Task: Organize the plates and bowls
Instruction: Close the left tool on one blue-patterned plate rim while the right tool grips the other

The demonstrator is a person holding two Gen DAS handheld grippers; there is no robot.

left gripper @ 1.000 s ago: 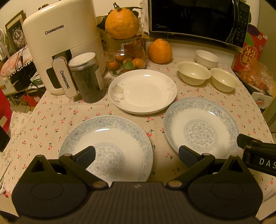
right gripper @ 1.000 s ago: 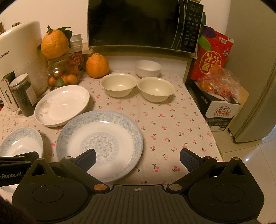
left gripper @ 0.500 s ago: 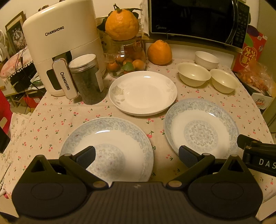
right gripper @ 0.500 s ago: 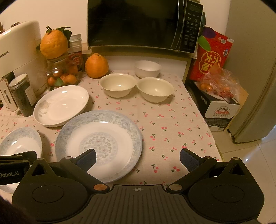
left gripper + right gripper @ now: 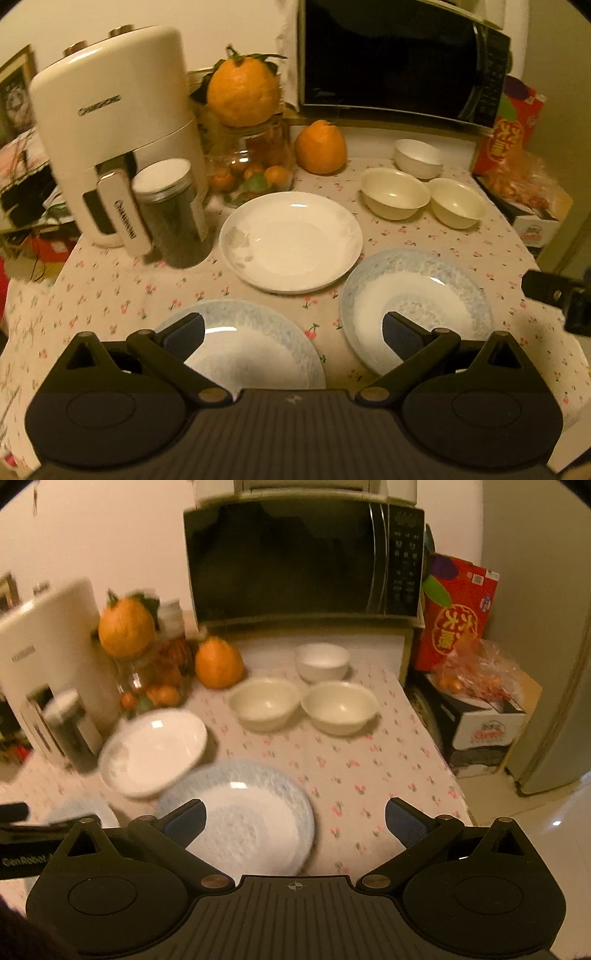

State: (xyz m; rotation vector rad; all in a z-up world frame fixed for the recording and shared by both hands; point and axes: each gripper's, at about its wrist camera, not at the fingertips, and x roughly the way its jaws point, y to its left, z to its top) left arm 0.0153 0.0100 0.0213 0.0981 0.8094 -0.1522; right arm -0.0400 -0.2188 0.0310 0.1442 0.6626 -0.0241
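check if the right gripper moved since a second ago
Yes. The right gripper has pulled back and tilted up: the microwave sits lower and smaller in its view.

Back of the table, crowded with kitchen clutter.
A black microwave (image 5: 303, 559) sits behind; a cream appliance (image 5: 114, 133) stands left with a dark lidded jar (image 5: 170, 214) just beside it, one orange (image 5: 242, 90) atop a glass jar (image 5: 255, 162), another orange (image 5: 320, 147) on the cherry-print tablecloth (image 5: 369, 760), red box (image 5: 456, 616) right.

The near blue plate (image 5: 255, 343) is partly hidden behind the left tongs (image 5: 293, 334); the right view is blurred.
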